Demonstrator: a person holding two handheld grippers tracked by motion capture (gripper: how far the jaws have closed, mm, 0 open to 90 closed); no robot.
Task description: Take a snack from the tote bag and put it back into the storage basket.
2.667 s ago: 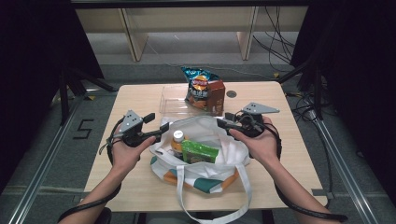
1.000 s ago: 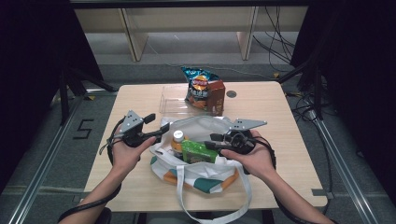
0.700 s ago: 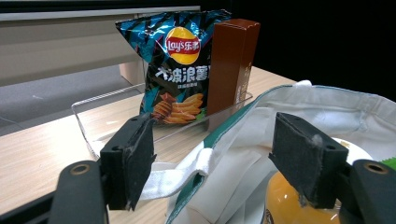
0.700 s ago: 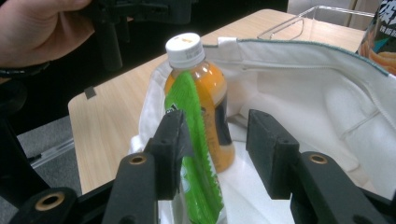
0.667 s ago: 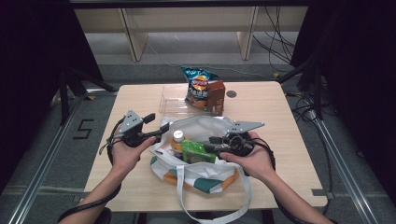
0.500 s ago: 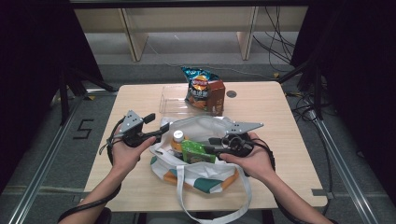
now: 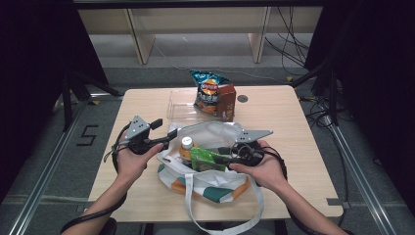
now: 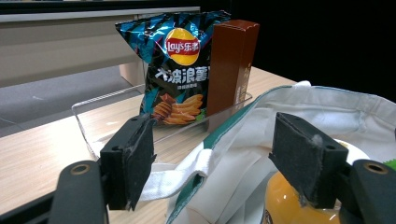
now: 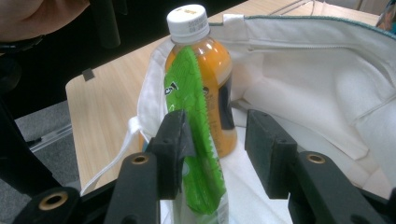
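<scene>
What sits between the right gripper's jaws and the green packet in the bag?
Nothing visible does. The right gripper stands open around the green packet, one pad against its side. The orange bottle stands directly behind the packet, inside the white tote bag.

1. The left gripper (image 8: 212, 156) has its two black jaws set wide apart, rising from the bottom of the left gripper view.
2. Between the jaws lies the rim of a white tote bag (image 8: 289, 112) with green trim, its strap (image 8: 184, 170) running toward the left jaw.
3. An orange bottle (image 8: 282, 200) shows low beside the right jaw, inside the bag.
4. Beyond the bag, a chip bag (image 8: 180, 70) and a brown box (image 8: 231, 65) stand upright, touching, in a clear tray (image 8: 88, 123) on the wooden table (image 8: 32, 154).
</scene>
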